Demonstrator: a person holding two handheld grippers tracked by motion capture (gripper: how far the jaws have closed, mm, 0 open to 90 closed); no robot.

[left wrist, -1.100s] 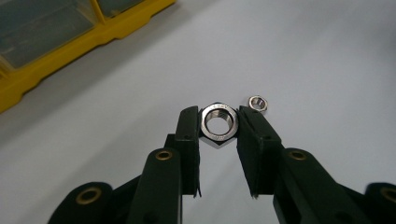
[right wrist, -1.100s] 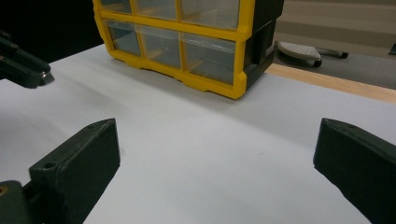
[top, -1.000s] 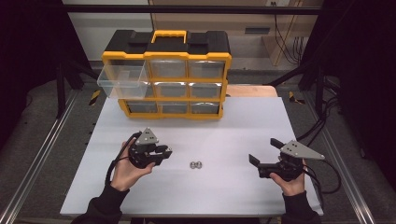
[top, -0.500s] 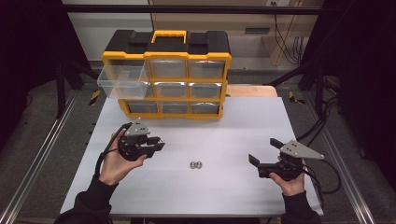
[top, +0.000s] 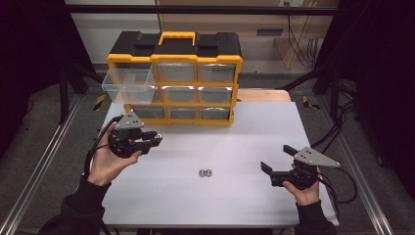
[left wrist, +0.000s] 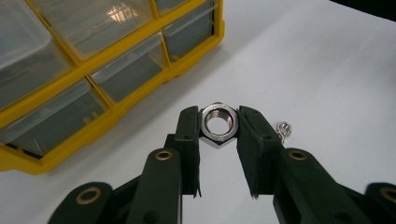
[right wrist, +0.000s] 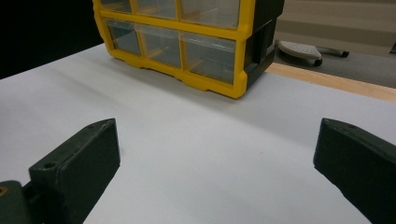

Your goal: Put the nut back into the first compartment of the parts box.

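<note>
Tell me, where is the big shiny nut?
The big nut sits pinched in the left tongs, above the table's left side, near the yellow organizer.

The table top [top: 244,147] was plain white. On it stood a storage box [top: 176,63] with a bright yellow frame, a black lid and a yellow handle; its drawers [top: 178,93] were clear plastic, and so was the one pulled-out drawer [top: 126,82]. The left gripper [left wrist: 218,135] was black with brass-coloured rivets, and the nut [left wrist: 218,124] between its jaws was shiny silver. Two more nuts [top: 205,173] on the table were silver too. The right gripper [top: 279,161] was black under a grey plate. Both sleeves [top: 78,210] were black.
</note>
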